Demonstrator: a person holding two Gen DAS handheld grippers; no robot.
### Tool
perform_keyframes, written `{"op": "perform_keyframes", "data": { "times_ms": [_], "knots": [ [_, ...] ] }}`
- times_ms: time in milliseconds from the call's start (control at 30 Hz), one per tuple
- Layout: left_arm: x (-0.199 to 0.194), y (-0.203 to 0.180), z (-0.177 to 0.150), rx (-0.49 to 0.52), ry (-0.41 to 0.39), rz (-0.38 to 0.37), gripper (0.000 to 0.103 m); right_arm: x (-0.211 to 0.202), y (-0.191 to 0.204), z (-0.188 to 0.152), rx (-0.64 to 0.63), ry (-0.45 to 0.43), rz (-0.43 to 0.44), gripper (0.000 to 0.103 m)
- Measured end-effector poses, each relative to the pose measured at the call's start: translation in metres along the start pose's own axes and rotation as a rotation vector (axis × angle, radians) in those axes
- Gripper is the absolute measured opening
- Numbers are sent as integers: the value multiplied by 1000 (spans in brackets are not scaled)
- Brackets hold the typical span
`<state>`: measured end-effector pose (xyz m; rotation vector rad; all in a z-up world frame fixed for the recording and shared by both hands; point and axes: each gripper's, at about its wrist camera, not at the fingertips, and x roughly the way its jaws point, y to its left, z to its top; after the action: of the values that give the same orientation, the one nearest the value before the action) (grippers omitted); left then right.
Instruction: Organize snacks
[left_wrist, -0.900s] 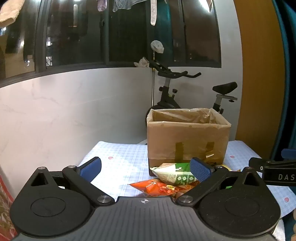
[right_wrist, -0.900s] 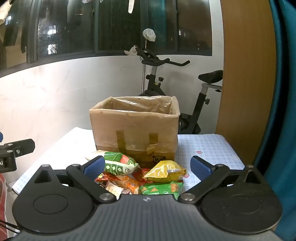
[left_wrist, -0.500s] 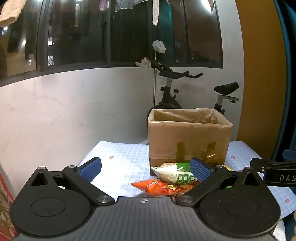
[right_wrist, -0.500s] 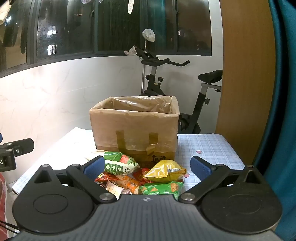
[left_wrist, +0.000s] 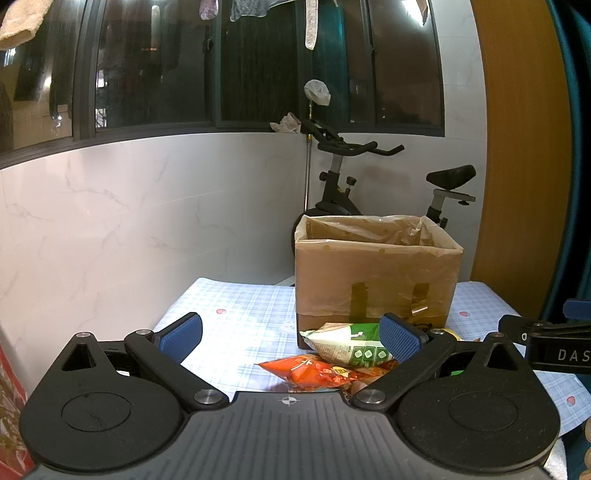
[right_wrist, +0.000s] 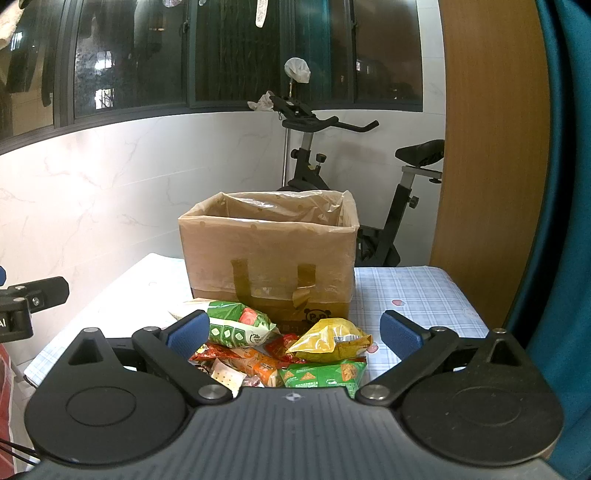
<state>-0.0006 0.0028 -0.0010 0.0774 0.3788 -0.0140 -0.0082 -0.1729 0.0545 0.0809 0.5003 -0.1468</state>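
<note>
Both tools empty. Your left gripper (left_wrist: 290, 332) and right gripper (right_wrist: 293, 330) each stand with jaws spread wide, nothing between the pads, held above the near edge of the checked tablecloth (right_wrist: 417, 295).

Snack pile sits in front of the lined cardboard box (right_wrist: 269, 254), just short of its taped front wall. Box top is open; its inside floor is hidden.

Packets, by the right wrist view:
- green-and-white bag (right_wrist: 238, 325), leaning on the heap, nearest the box.
- yellow bag (right_wrist: 328, 338), puffed, resting on others.
- green cracker pack (right_wrist: 323, 374), flat, closest to you.
- orange-red packets (right_wrist: 243, 360) underneath; one also shows in the left view as the red packet (left_wrist: 317, 371).

Handling, as a judgement: all look light, air-filled, glossy film, so likely slippery and crushable. Take each by a crimped end seam or a flat edge, not across the swollen belly; a squeeze there may break the contents or squirt the bag out. Start with the top bags; those below are overlapped and would drag neighbours along.
</note>
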Motion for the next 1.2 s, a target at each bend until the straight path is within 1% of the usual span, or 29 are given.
{"op": "perform_keyframes", "data": {
  "times_ms": [1200],
  "knots": [
    [1, -4, -5, -2, 9, 2, 103, 0, 0, -1, -1, -1, -1, 101]
  ]
}}
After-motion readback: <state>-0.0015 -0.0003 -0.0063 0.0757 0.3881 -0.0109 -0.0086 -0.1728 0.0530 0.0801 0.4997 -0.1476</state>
